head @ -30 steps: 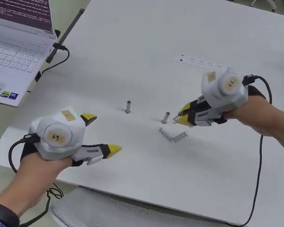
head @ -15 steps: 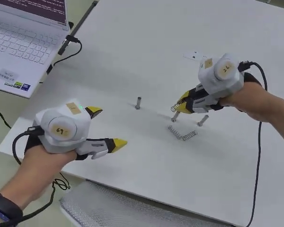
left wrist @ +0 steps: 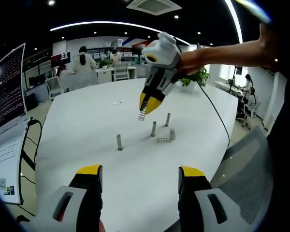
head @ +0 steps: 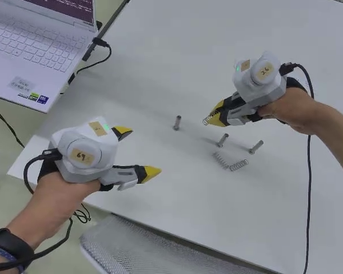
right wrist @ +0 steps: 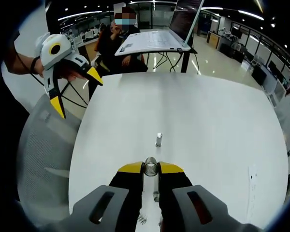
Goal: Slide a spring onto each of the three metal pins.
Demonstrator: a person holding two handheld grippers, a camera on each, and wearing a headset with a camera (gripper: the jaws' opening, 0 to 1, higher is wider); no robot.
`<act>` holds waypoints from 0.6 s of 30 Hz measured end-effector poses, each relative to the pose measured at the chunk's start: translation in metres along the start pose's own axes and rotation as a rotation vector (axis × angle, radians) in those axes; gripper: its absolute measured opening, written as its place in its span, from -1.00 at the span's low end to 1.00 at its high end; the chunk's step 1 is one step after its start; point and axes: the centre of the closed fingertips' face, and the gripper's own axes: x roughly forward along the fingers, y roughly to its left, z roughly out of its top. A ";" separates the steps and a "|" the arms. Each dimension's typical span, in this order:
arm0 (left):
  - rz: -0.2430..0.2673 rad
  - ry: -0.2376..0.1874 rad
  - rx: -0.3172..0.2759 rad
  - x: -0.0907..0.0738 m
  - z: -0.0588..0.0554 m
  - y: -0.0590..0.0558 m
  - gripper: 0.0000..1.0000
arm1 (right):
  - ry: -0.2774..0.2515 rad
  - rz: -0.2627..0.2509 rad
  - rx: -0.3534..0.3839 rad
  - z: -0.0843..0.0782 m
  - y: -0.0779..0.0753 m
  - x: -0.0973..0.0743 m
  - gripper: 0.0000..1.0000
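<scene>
- The white surface (head: pixel 160 51) is carrying three pins (head: pixel 176 123), all looking bare.
- My right tongs (head: pixel 216 118) are clamping one spring (head: pixel 206 120) over the pins.
- Two loose springs (head: pixel 231 163) are lying near the right pins.
- My left tongs (head: pixel 138 152) are hanging apart, empty.

An open-plan office: rows of desks (left wrist: pixel 104 75), seated people (left wrist: pixel 84 60), strip ceiling lights (left wrist: pixel 111 22), a laptop (head: pixel 40 45).

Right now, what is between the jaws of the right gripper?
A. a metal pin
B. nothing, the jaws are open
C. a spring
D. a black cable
C: the right gripper has its jaws closed on a spring, and the coils stick out past the tips of the jaws.
</scene>
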 end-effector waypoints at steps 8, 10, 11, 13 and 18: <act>-0.003 0.000 -0.002 0.003 0.003 -0.001 0.18 | 0.000 0.011 -0.035 0.018 -0.007 0.014 -0.83; 0.000 -0.002 -0.003 0.004 0.004 -0.001 0.19 | 0.003 0.019 -0.043 0.022 -0.008 0.017 -0.83; -0.001 -0.005 -0.003 0.004 0.006 -0.002 0.19 | 0.002 0.021 -0.046 0.023 -0.009 0.018 -0.83; -0.001 -0.008 -0.001 0.004 0.009 -0.002 0.19 | 0.005 0.024 -0.053 0.026 -0.011 0.021 -0.83; 0.001 -0.017 -0.004 0.006 0.013 0.000 0.18 | 0.035 0.034 -0.082 0.026 -0.014 0.028 -0.83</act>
